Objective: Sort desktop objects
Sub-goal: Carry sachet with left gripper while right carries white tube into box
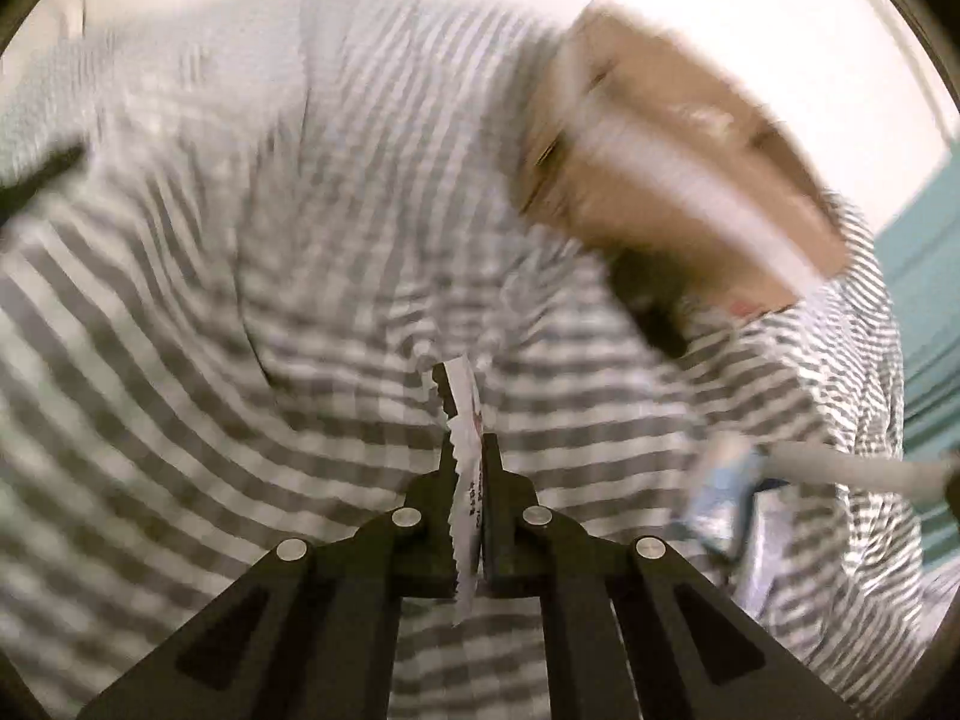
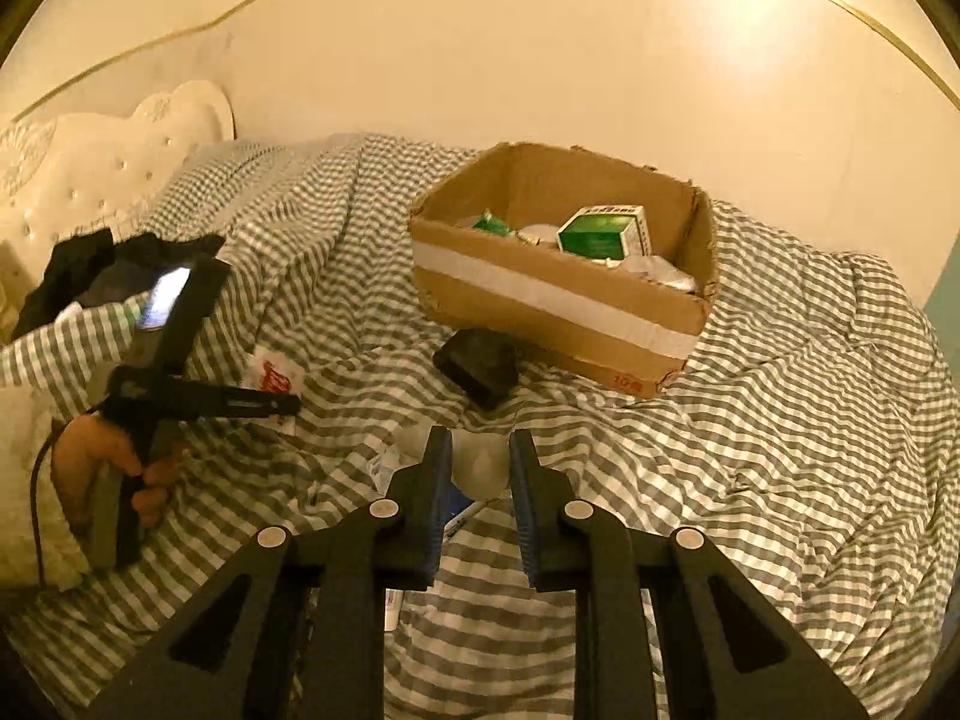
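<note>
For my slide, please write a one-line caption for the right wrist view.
Right claw grips a white tube above the checked bedcover, facing the cardboard box.

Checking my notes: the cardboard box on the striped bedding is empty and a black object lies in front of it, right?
Not empty. The right wrist view shows the cardboard box on the striped bedding holding a green carton and other items. The black object does lie in front.

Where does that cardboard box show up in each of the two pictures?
Left wrist view: the cardboard box is upper right, blurred, white tape band across it.
Right wrist view: the box sits above centre on the checked bedcover, open top, green carton inside.
Shared landmark: the small black object beside the box.
</note>
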Demonstrator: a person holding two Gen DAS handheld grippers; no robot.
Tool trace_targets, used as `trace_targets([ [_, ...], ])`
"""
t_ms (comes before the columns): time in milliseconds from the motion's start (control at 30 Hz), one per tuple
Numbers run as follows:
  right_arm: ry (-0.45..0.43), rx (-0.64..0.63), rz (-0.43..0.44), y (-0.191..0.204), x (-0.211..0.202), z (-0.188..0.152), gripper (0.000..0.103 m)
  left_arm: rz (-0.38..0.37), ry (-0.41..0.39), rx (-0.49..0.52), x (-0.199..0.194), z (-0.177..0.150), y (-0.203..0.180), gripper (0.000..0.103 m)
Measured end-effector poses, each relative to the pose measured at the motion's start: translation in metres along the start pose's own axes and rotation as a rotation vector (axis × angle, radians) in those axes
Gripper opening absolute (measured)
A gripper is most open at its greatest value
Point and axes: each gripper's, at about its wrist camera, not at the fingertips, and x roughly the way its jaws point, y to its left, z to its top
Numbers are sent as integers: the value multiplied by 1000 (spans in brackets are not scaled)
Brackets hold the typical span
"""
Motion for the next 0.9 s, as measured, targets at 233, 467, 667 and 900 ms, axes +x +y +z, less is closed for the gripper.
trace_targets([
  [233, -87, 11, -26, -14, -28, 26, 18, -71, -155, 77, -62, 37, -28, 4],
  [467, -149, -11, -34, -39, -35, 73, 18, -125, -252, 201, -85, 98, -74, 4],
  [667, -192, 9, -53, -70, -10, 124, 18, -171, -256, 244, -49, 168, -123, 4],
  [900, -164, 45, -45, -108, 71, 158, 19, -137, -248, 335, 32, 218, -167, 5],
])
